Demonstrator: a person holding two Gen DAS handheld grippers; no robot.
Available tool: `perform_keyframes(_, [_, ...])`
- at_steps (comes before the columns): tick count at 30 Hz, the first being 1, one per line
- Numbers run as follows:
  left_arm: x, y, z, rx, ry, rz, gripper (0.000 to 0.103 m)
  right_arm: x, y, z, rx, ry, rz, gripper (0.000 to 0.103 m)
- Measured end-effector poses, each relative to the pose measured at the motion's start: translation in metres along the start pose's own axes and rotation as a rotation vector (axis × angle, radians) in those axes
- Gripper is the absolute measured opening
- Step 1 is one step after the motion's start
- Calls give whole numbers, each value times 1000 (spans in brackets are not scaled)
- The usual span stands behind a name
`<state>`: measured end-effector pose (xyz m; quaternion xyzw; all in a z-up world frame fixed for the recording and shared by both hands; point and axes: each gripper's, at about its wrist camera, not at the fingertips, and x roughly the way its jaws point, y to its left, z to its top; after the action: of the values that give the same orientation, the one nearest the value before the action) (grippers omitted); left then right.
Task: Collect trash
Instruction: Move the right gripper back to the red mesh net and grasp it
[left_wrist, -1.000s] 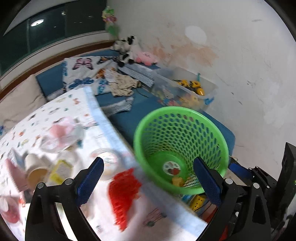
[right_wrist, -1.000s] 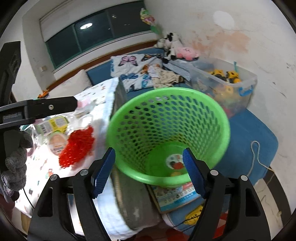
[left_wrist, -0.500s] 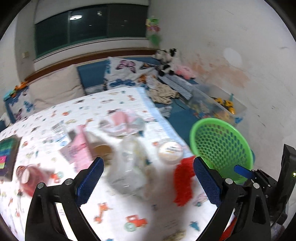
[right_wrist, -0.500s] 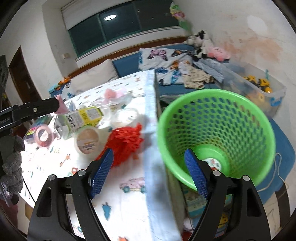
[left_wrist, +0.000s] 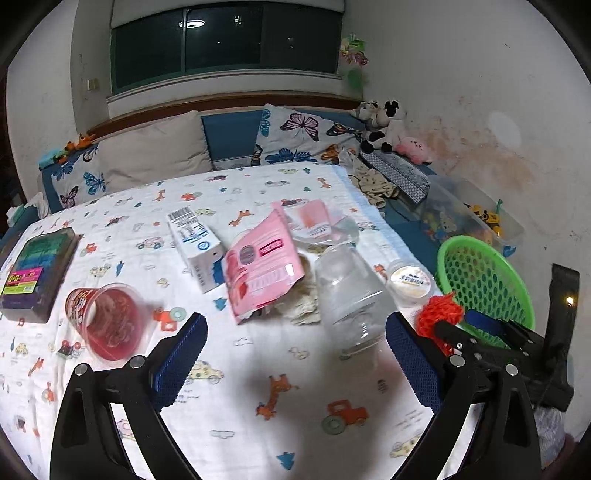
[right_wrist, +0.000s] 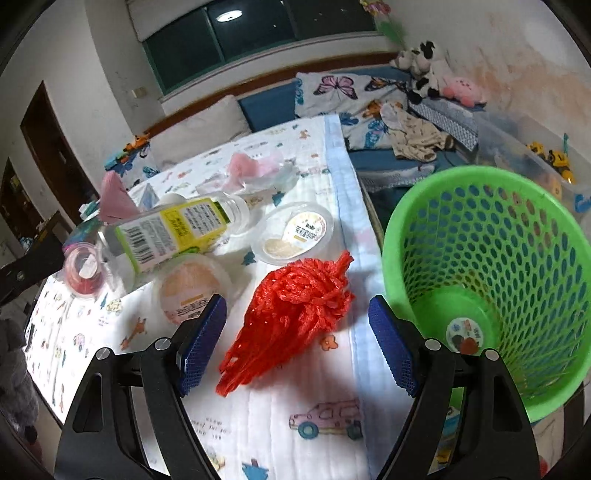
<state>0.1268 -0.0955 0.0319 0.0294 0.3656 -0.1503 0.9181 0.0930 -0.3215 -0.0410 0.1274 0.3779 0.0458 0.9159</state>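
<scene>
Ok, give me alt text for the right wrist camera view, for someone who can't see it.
The open right gripper hovers over a red mesh bag lying near the edge of a table with a cartoon-print cloth. A green perforated basket sits just off that edge. Behind the bag lie a clear bottle and lidded cups.

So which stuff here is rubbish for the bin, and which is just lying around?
For the job:
red plastic mesh bag
clear plastic bottle with yellow label
pink foil pouch
red instant-noodle cup
green perforated plastic basket

Just lying about:
butterfly-print pillow
plush toys
clear plastic toy box
</scene>
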Motion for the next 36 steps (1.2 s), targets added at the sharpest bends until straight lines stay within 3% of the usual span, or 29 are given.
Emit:
perform_keyframes(4, [2,0,-3,19,6,-28,94,10,-2,-1,16,29,-2,77])
perform_keyframes(8, [2,-11,-8,71,-12,-63,94,15,-4,-1,20,44,-1,64])
perform_keyframes(13, [9,-27,-15,171,-21,-56,94,17,-4,-2,18,52,6,56])
perform_keyframes(18, [19,-41,-22,275,-42,-16,94,13,-3,-3,14,45,10,56])
perform_keyframes(23, [26,-53,-29,364,-68,27,84,11,-4,-4,16,42,11,56])
perform_keyframes(36, [44,-62,-27,417,-60,53,74,11,-4,-4,17,45,17,55])
